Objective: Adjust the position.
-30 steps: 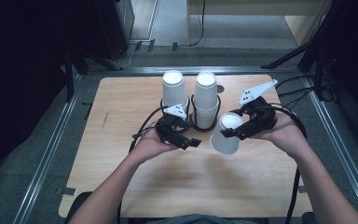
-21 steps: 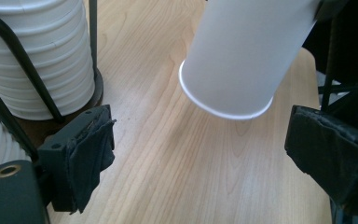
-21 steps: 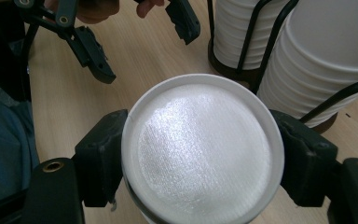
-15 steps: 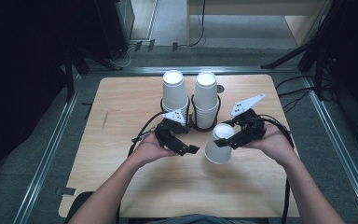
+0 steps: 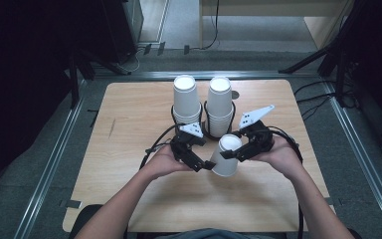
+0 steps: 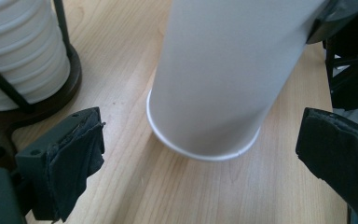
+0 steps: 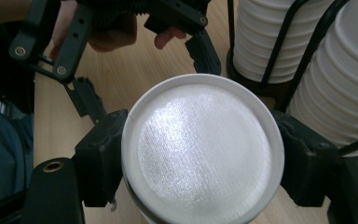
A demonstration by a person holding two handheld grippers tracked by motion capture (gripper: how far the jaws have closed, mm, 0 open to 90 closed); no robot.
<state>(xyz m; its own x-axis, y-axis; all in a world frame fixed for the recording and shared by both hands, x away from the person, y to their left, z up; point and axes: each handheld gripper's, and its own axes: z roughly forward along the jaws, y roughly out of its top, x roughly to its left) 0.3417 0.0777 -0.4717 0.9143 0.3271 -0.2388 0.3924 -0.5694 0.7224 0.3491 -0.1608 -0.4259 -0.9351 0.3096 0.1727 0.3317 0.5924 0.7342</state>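
A white paper cup (image 5: 227,155) stands upside down with its rim on the wooden table (image 5: 129,114), leaning a little. My right gripper (image 5: 235,151) is shut on it near its upturned base; in the right gripper view the pads press both sides of the cup (image 7: 200,149). My left gripper (image 5: 205,164) comes in from the left at table height. Its jaws have just been opening and now stand wide on either side of the cup's rim (image 6: 200,149), with a gap on both sides.
Two tall stacks of inverted white cups (image 5: 186,99) (image 5: 219,105) stand in black wire holders just behind the grippers. Cables trail from both grippers across the table. Bare wood lies to the left and along the near edge.
The right gripper has brought the cup down and slightly left, from tilted in the air to rim-down on the table. The left gripper's jaws have spread wider; that hand has barely shifted.
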